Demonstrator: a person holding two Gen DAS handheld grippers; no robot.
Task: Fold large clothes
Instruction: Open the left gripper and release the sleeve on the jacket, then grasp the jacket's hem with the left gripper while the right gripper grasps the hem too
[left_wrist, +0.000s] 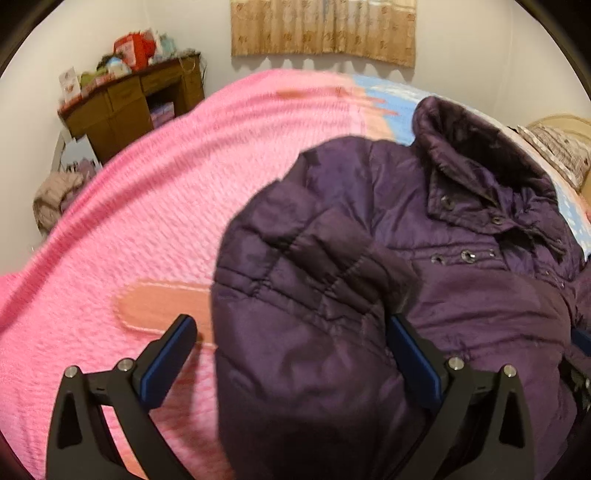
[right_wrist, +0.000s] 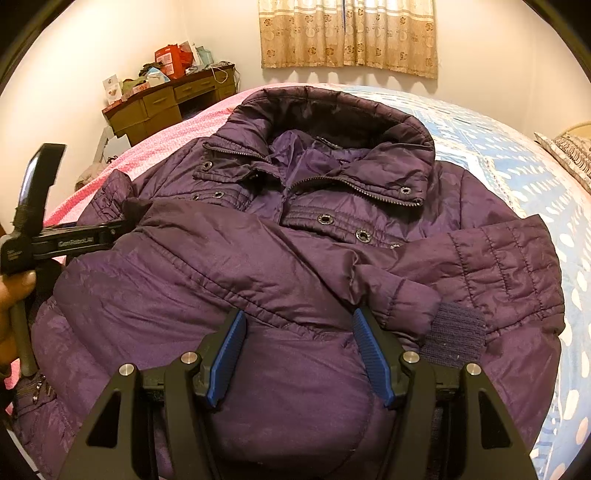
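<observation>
Your left gripper (left_wrist: 291, 343) stood spread around the folded sleeve (left_wrist: 314, 266) of the purple puffer jacket (right_wrist: 295, 229) lying on the bed's pink blanket (left_wrist: 129, 221), while your right gripper (right_wrist: 297, 336) hung open above its front.

Blurred by motion across the left wrist view: pink blanket (left_wrist: 122, 206) and purple jacket (left_wrist: 406, 277). Jacket hem cut off at the bottom edge in both views. Pillow (right_wrist: 576, 151) clipped at the right edge. Clutter on the wooden desk (right_wrist: 173, 92) too small to make out.
</observation>
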